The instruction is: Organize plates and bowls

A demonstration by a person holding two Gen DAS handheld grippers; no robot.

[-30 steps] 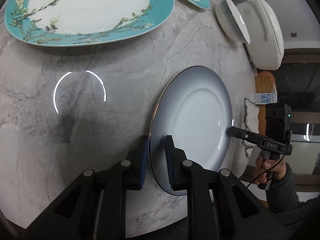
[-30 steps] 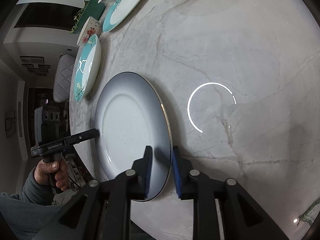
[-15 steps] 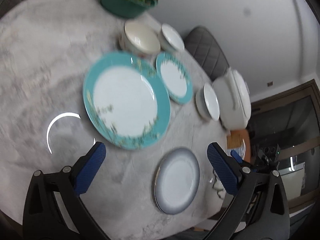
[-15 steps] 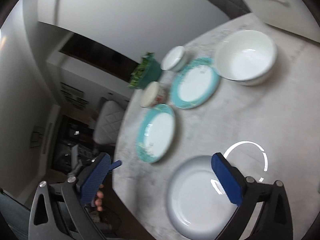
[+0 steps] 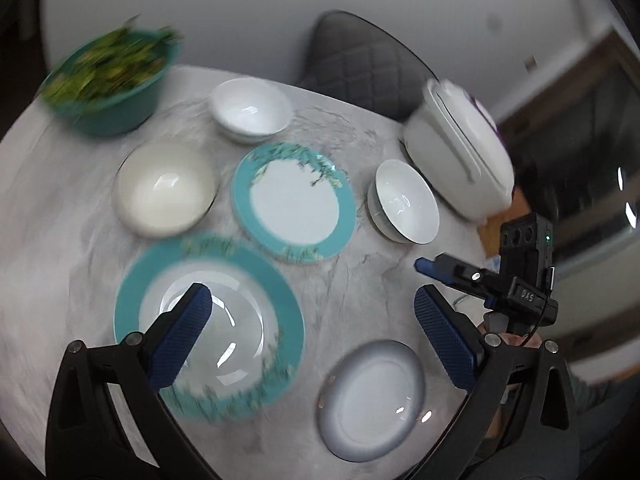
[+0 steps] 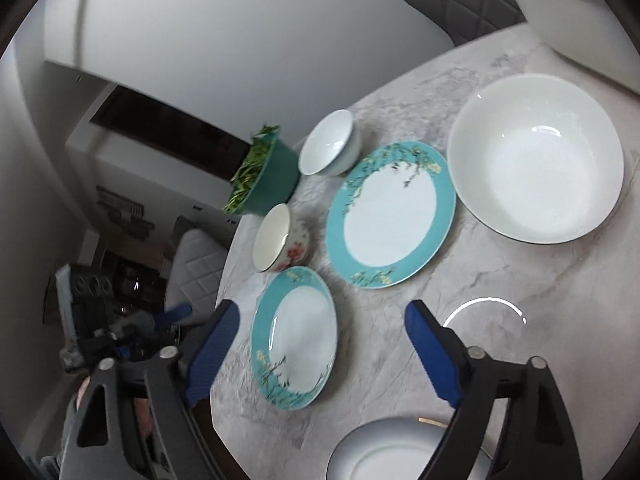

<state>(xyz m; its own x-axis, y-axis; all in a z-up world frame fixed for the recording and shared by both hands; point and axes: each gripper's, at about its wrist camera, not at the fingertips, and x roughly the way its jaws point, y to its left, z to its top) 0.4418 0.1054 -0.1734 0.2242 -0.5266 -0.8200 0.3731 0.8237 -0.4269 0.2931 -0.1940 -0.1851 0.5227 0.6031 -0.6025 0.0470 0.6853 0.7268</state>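
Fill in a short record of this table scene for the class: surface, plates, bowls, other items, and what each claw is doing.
surface: marble table
plates: grey-rimmed plate nearest; large teal plate and smaller teal plate beyond
bowls: cream bowl, small white bowl, white bowl
other items: green bowl of greens, white lidded pot
left claw: open, above the table, holding nothing
right claw: jaws closing, nothing between them

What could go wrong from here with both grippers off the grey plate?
The grey plate lies near the table's edge, so a knock could push it off. The two grippers, left and right, hang close together over crowded dishes; the right one's fingers are closing with nothing between them, above the small teal plate.
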